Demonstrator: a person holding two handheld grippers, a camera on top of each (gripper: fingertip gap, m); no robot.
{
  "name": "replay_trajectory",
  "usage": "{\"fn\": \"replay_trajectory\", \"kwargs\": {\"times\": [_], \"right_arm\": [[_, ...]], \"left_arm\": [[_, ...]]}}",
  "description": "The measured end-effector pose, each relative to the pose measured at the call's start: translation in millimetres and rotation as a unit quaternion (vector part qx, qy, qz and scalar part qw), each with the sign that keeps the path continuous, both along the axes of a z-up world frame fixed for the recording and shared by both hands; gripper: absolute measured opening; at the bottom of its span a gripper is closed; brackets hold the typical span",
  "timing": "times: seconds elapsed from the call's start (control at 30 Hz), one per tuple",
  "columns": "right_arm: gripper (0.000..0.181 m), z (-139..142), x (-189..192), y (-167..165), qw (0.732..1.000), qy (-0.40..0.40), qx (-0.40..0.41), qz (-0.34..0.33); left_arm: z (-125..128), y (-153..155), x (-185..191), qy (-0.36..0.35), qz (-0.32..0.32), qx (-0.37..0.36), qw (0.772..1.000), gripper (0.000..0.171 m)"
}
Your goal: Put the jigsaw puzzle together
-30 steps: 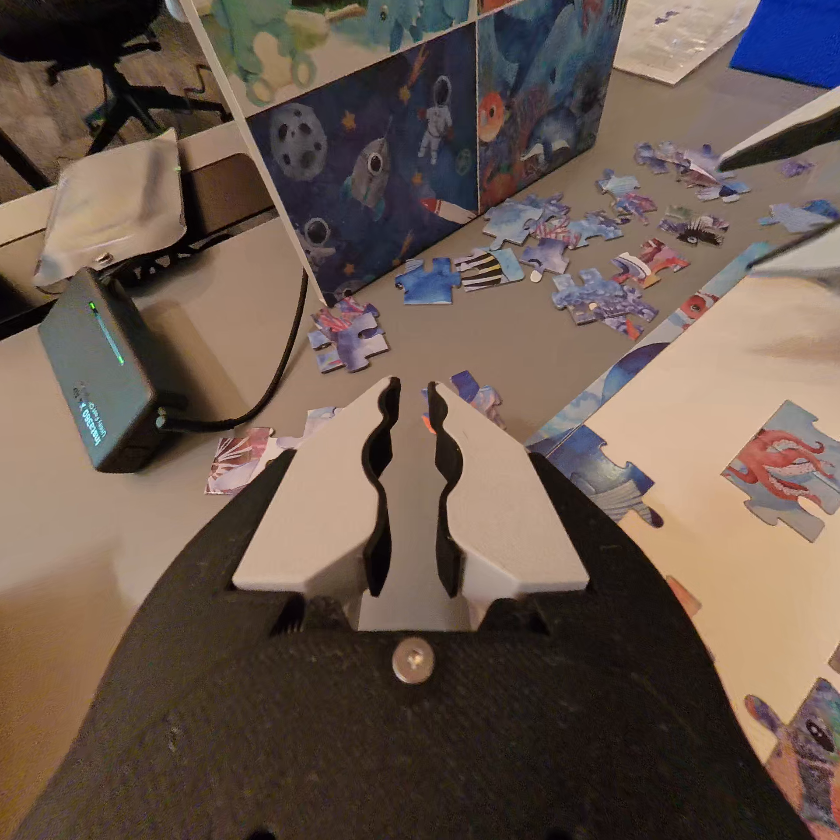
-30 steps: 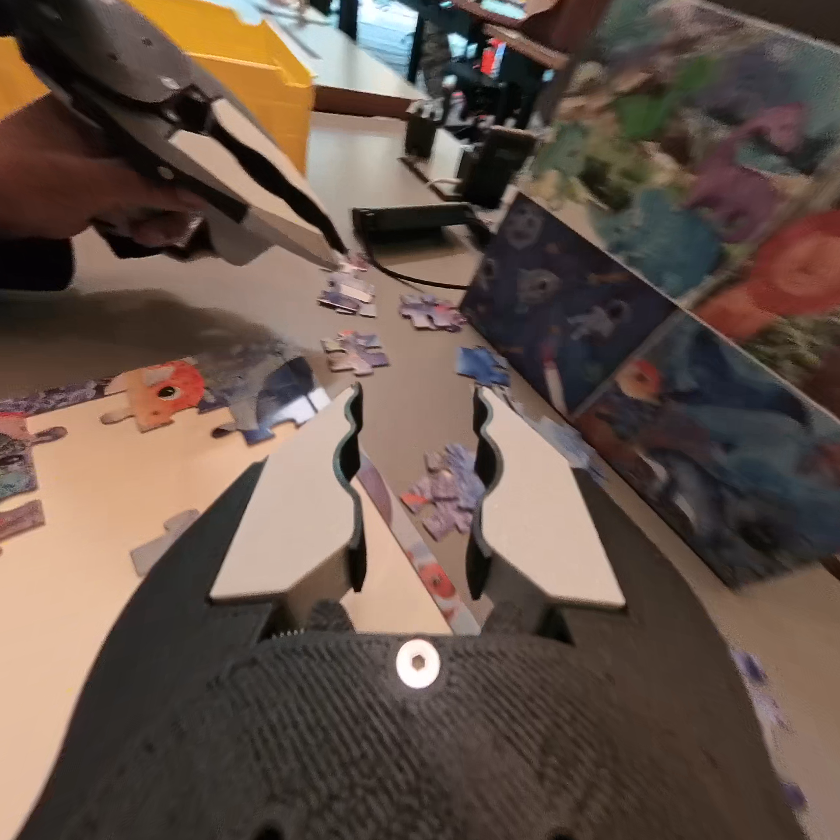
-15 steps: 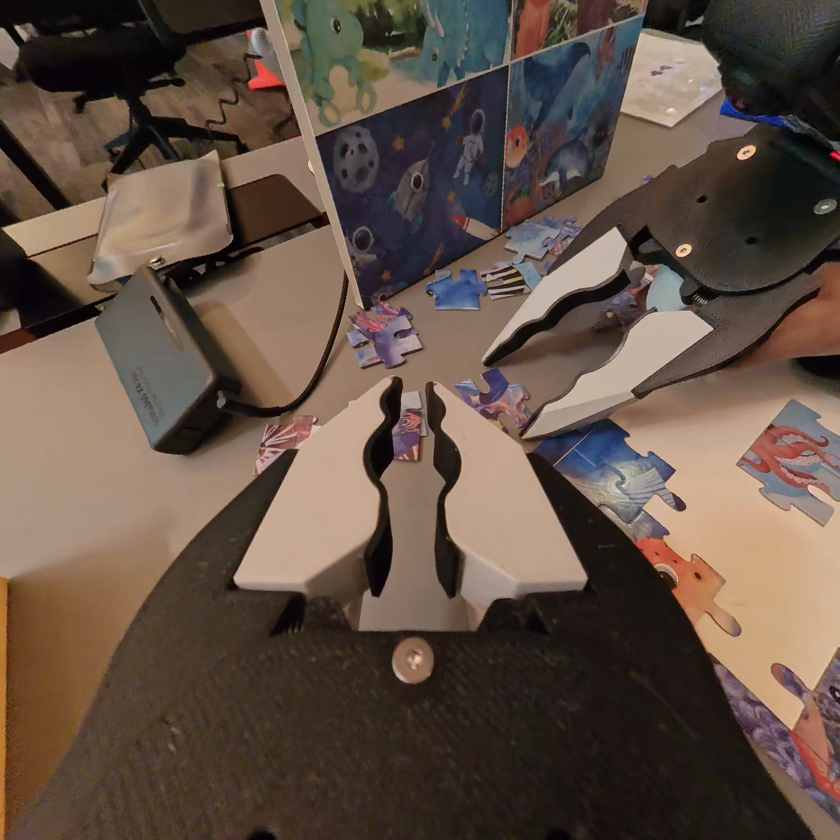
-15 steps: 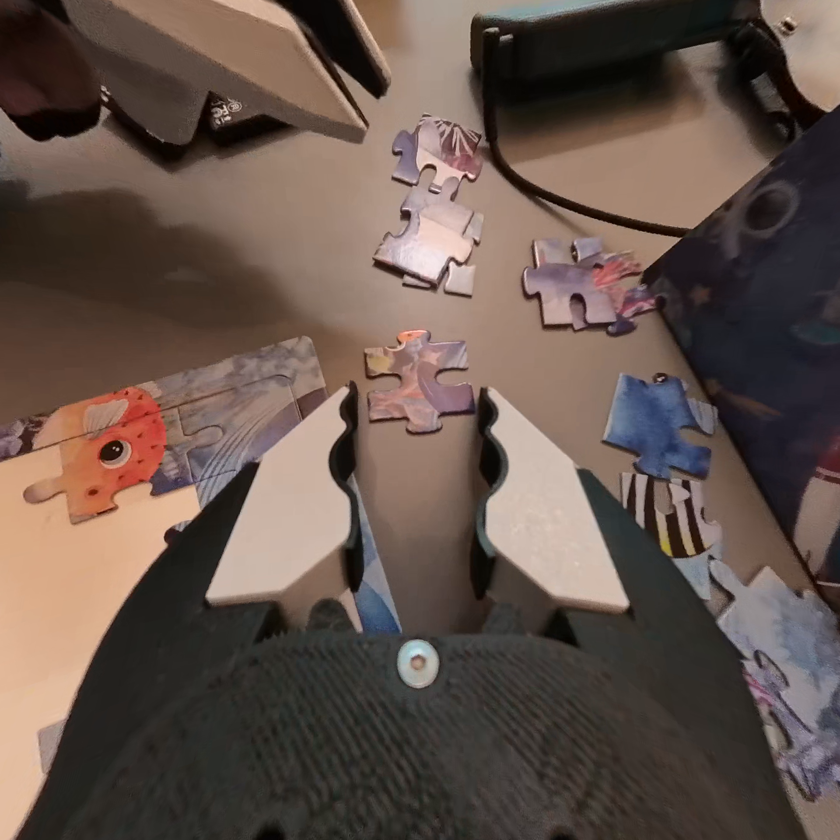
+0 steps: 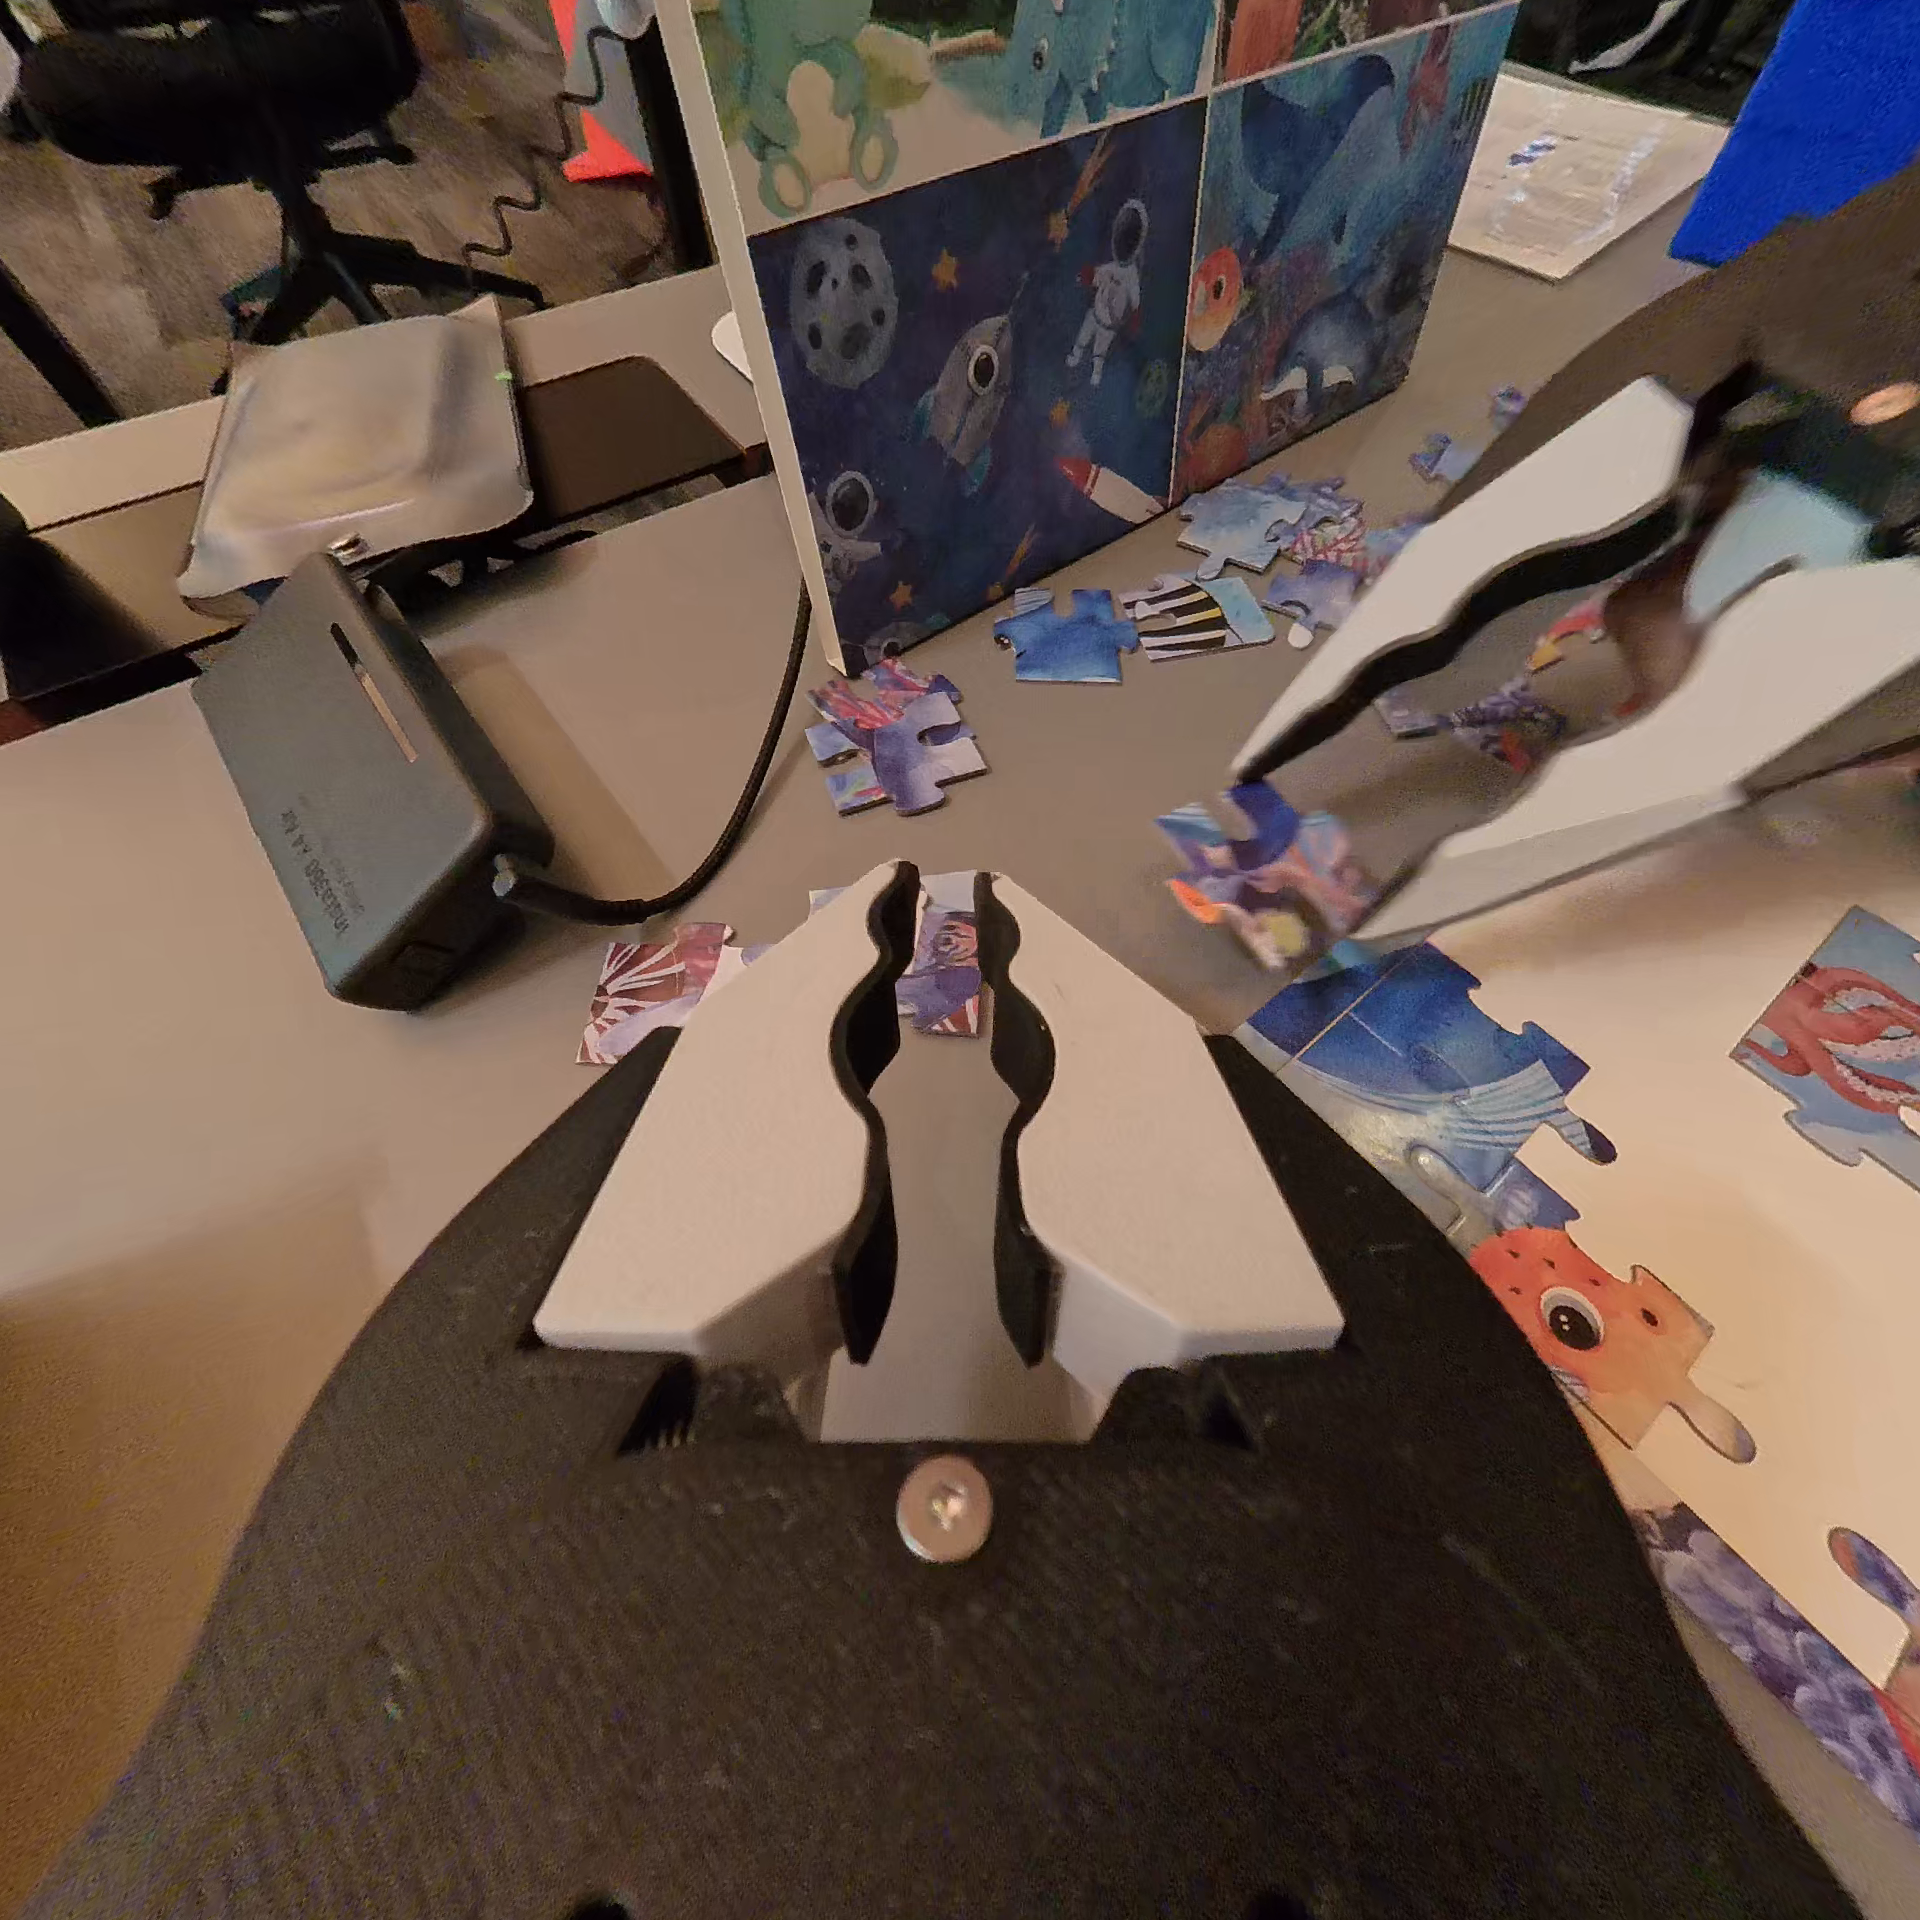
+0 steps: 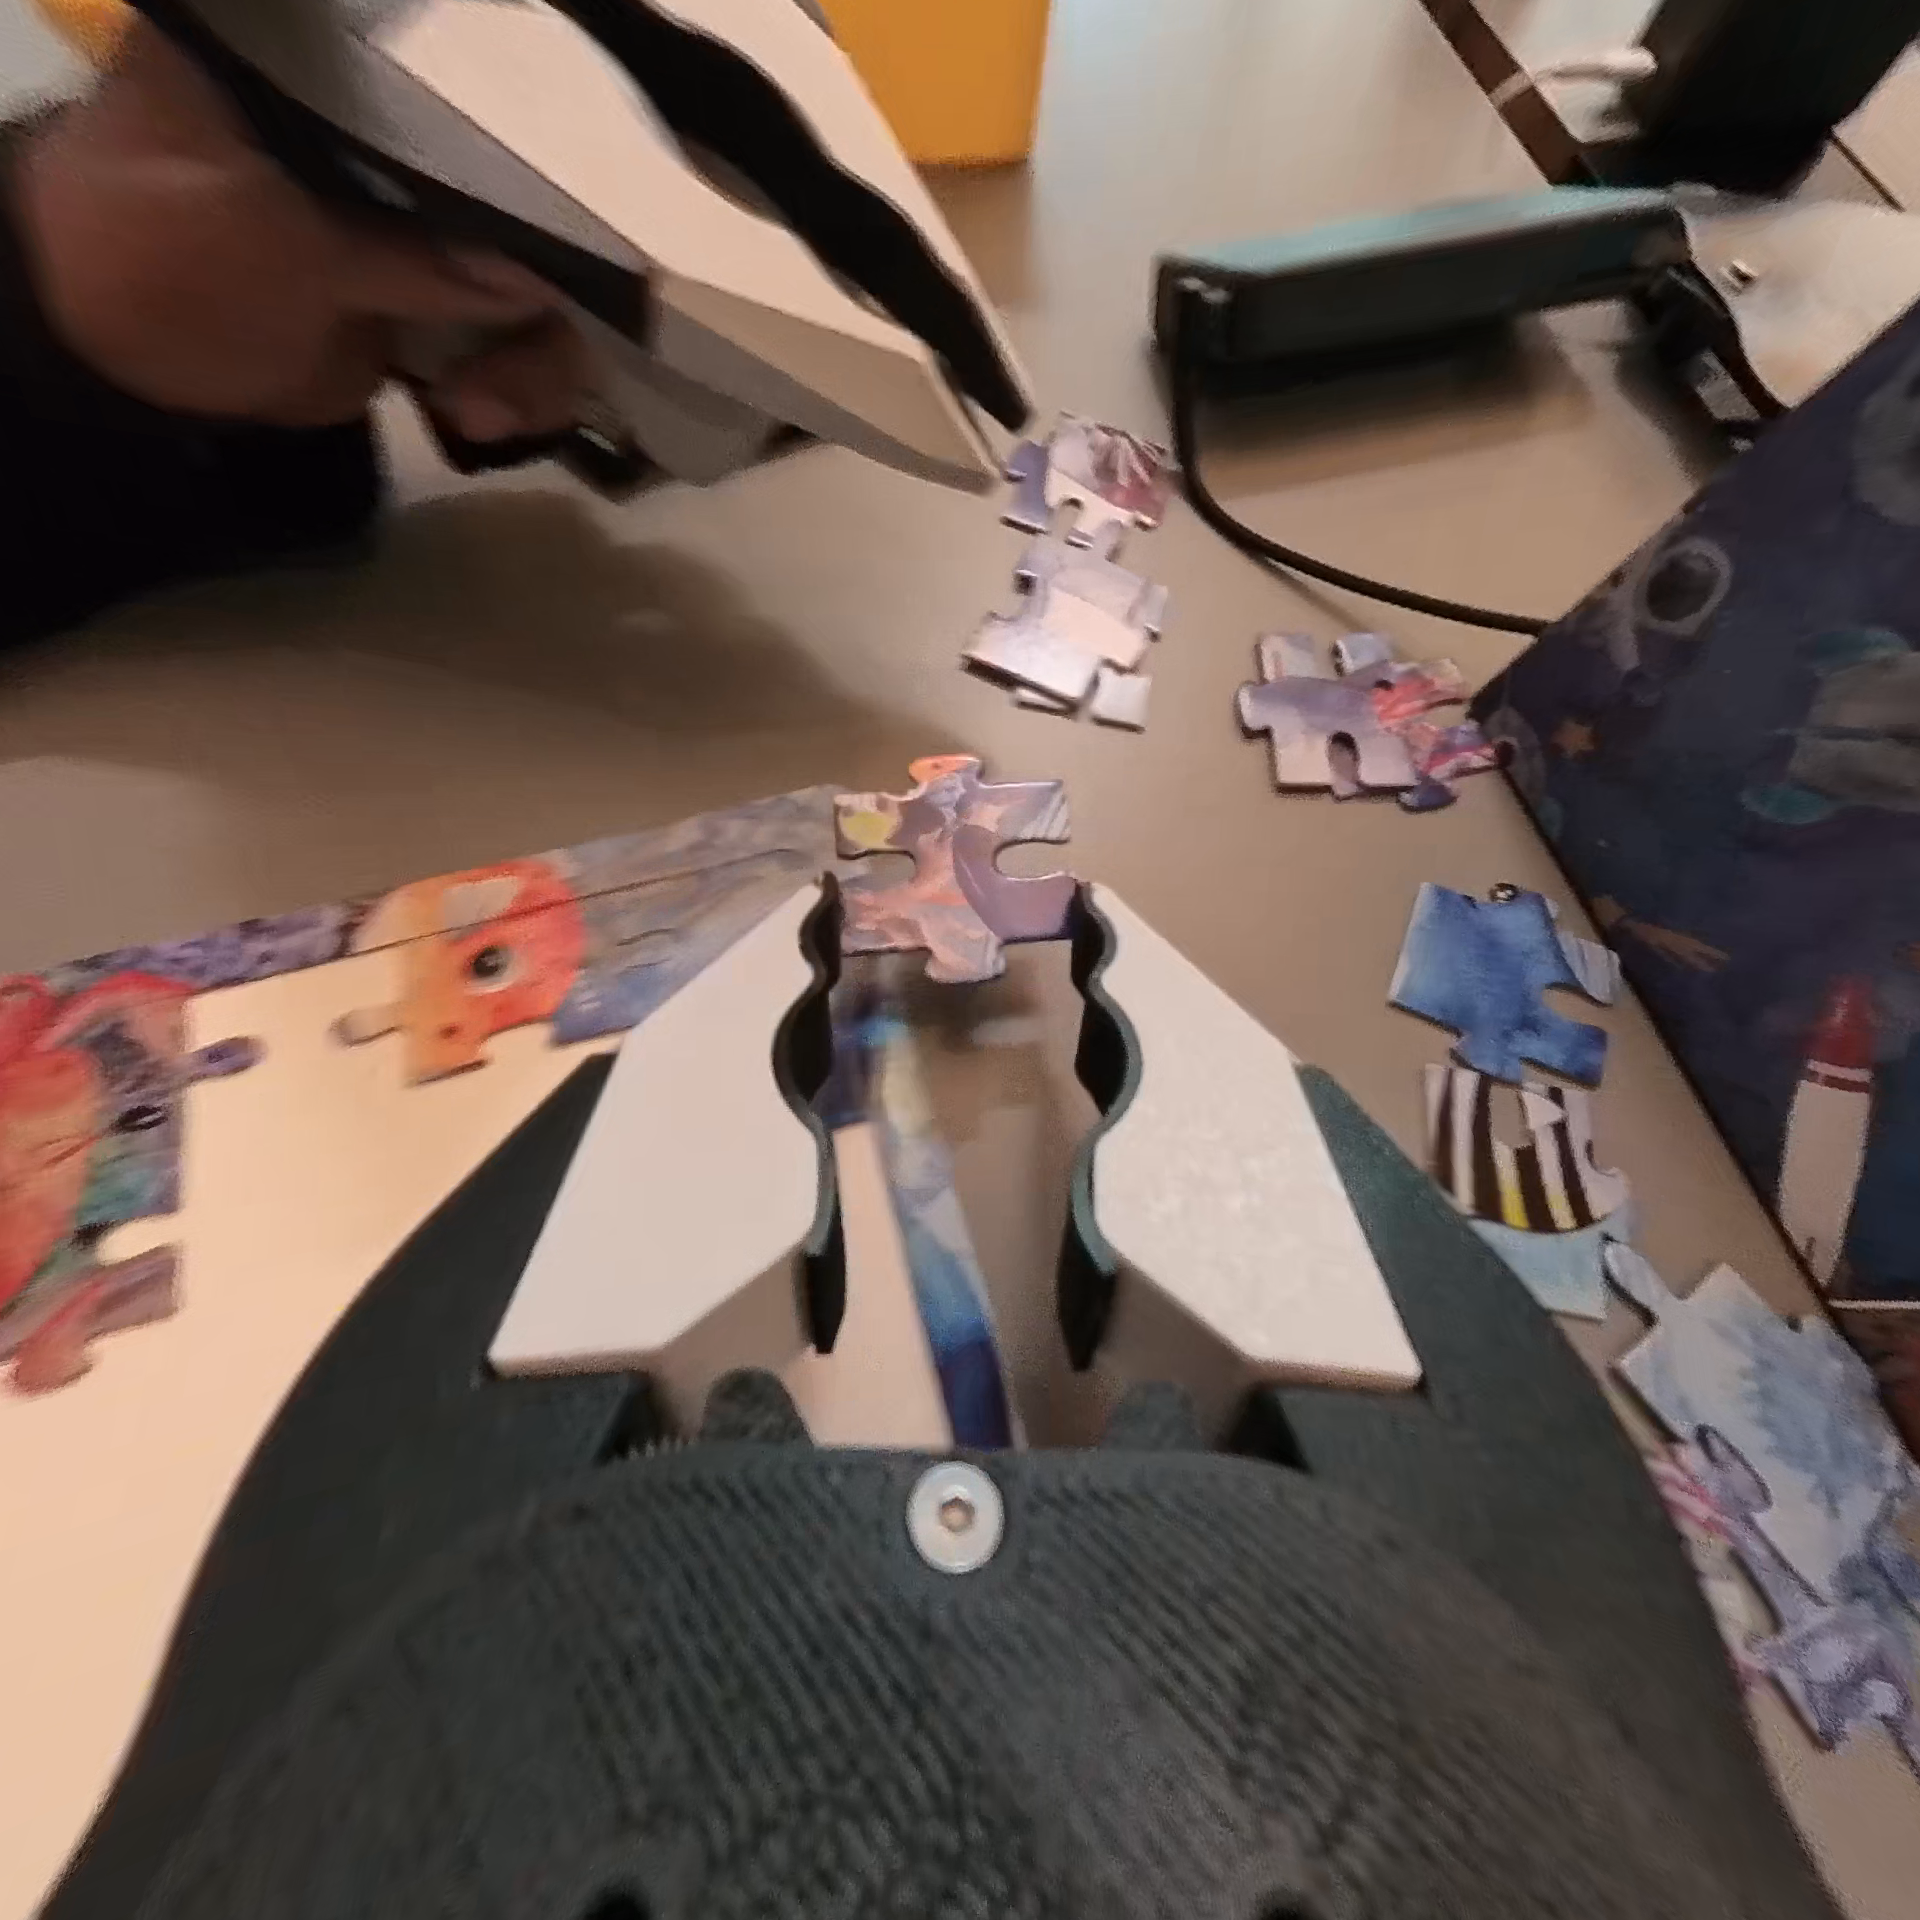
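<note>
Right wrist view: our right gripper (image 6: 951, 904) grasps a purple puzzle piece (image 6: 951, 868); our left gripper (image 5: 940, 888) hangs released, empty.

- L tongs (image 5: 940, 883): jaws parted by a narrow gap, nothing between them, tips low nr desk.
- R tongs (image 6: 951, 904): jaws wider, tips pinching a puzzle piece (image 6: 951, 868) by its edges, tilted off the desk.

A matte grey table (image 5: 187, 1039) spreads under dim warm light. Beyond it, a black wheeled office chair (image 5: 239, 94) stands on mottled grey carpet (image 5: 104, 270).
</note>
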State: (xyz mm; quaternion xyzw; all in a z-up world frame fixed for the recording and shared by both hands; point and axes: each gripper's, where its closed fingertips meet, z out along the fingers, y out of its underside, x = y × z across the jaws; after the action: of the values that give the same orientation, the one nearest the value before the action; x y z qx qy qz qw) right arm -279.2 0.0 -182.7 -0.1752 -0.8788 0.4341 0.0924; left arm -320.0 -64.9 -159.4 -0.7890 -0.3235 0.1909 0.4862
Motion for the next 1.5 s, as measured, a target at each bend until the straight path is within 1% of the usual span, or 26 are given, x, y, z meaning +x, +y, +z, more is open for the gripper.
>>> {"fn": "replay_trajectory", "kwargs": {"times": [0.07,0.13,0.23,0.37,0.47,0.7,0.77,0.93,1.07,1.2,1.3,1.37,1.43,1.5], "right_arm": [[0.044,10.0,23.8,-0.3,0.999,0.000,-0.013,0.035],[0.043,11.1,49.7,1.3,0.997,0.007,-0.007,0.074],[0.043,0.1,81.2,5.3,0.993,0.004,0.014,0.117],[0.043,-17.7,101.7,10.2,0.989,-0.033,0.039,0.141],[0.043,-22.3,102.3,10.1,0.987,-0.029,0.053,0.146],[0.043,-24.1,102.4,7.7,0.988,-0.022,0.062,0.141],[0.039,-25.2,101.9,8.5,0.988,-0.020,0.069,0.138],[0.041,-22.4,105.1,5.5,0.989,-0.021,0.064,0.135],[0.046,-28.1,101.3,8.9,0.989,-0.014,0.084,0.122],[0.053,-26.4,107.3,9.6,0.990,-0.045,0.063,0.119],[0.053,-19.0,106.9,10.7,0.992,-0.051,0.039,0.106],[0.057,-14.1,104.7,12.2,0.994,-0.054,0.023,0.091],[0.062,-15.4,101.0,17.4,0.996,-0.054,0.025,0.072],[0.063,-18.1,100.1,20.8,0.996,-0.056,0.026,0.061]], "left_arm": [[-2.7,1.3,1.0,-0.003,-0.005,-0.003,1.000,0.008],[-5.4,4.2,2.9,-0.009,-0.012,-0.002,1.000,0.009],[-9.7,9.5,6.0,-0.016,-0.023,-0.005,1.000,0.009],[-17.2,13.9,8.7,-0.019,-0.032,-0.021,0.999,0.009],[-19.7,13.4,8.3,-0.020,-0.032,-0.028,0.999,0.010],[-13.5,11.0,7.4,-0.016,-0.028,-0.017,0.999,0.010],[-13.6,11.3,7.6,-0.015,-0.029,-0.018,0.999,0.010],[-14.6,11.6,7.9,-0.016,-0.029,-0.021,0.999,0.010],[-12.9,11.4,7.9,-0.015,-0.029,-0.018,0.999,0.011],[-10.0,13.8,9.9,-0.008,-0.034,-0.019,0.999,0.012],[-5.2,15.3,11.7,0.007,-0.038,-0.024,0.999,0.013],[1.7,19.9,16.4,0.012,-0.050,-0.013,0.999,0.014],[8.8,27.8,25.5,0.016,-0.074,-0.004,0.997,0.015],[12.4,39.6,42.2,0.016,-0.123,-0.008,0.992,0.014]]}}
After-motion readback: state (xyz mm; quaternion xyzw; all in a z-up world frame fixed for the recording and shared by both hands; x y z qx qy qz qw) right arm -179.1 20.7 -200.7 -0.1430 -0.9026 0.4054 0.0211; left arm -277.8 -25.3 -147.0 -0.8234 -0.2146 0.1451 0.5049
